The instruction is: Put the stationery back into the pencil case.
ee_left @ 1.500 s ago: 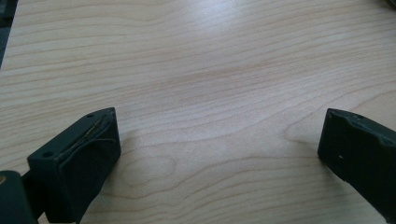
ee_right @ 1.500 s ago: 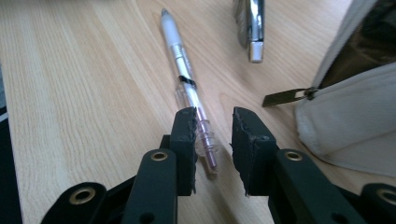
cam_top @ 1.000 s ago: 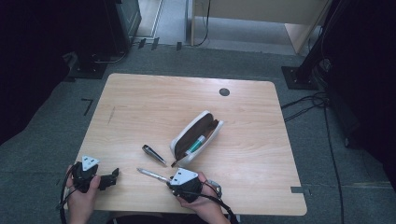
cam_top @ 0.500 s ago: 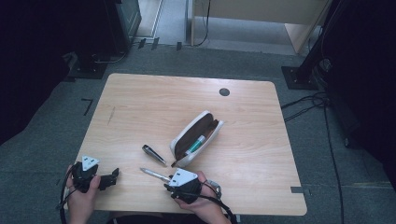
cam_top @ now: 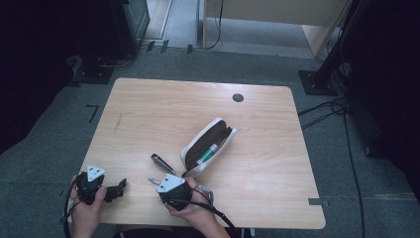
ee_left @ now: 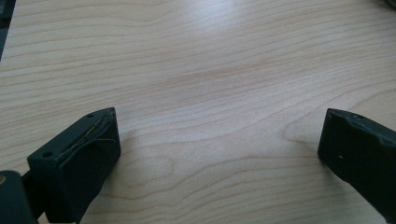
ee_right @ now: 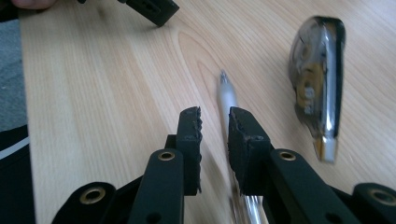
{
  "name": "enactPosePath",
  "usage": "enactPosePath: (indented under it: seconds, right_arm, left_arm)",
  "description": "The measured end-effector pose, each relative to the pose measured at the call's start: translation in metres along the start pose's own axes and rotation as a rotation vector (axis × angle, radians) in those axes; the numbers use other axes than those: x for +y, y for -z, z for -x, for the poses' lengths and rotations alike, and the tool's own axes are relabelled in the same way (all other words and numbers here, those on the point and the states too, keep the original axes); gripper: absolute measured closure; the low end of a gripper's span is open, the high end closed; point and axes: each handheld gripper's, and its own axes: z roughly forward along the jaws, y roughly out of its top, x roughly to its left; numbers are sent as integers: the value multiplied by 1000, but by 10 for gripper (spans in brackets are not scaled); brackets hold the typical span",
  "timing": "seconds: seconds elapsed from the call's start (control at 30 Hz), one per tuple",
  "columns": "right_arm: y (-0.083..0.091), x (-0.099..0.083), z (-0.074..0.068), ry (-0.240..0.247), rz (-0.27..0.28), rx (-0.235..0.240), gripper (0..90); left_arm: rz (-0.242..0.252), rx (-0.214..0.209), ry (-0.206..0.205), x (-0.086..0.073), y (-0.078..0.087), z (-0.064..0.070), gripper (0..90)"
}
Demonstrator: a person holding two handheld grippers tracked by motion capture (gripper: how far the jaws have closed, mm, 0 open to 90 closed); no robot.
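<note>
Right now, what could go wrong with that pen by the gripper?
The right gripper has its jaws nearly shut, and the pen lies under one jaw, not between them, so a squeeze might miss it or flick it away. The pen is round, so it could roll. The correction tape lies close beside it and could get bumped. The left gripper sits open and apart, too far to steady anything.

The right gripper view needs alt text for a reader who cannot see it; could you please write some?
The right gripper, jaws nearly shut, hovers over a clear pen lying on the wooden table. A correction tape dispenser lies right of the pen.
</note>
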Motion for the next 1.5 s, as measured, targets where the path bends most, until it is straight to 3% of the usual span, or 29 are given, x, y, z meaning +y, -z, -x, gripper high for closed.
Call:
enactPosePath:
  seconds: [0.3,0.4,0.67,0.87,1.0,1.1,1.5]
  right_arm:
    - [-23,17,-2,45,-44,-52,740]
    - [-28,19,1,35,-62,-63,741]
    - [-36,18,7,8,-95,-41,754]
    - [-35,17,13,-82,-107,19,792]
    - [-33,18,13,-72,-117,21,814]
    - [-32,17,11,-38,-121,-7,816]
    - [-1,24,10,-79,23,-46,817]
  left_arm:
    - [0,-1,-1,0,0,0,0]
    - [0,-1,-1,0,0,0,0]
    - [-1,-3,-4,0,0,0,0]
    - [-1,-3,-5,0,0,0,0]
    - [-1,-3,-5,0,0,0,0]
    - [-1,-3,-4,0,0,0,0]
    - [-2,-4,-7,0,0,0,0]
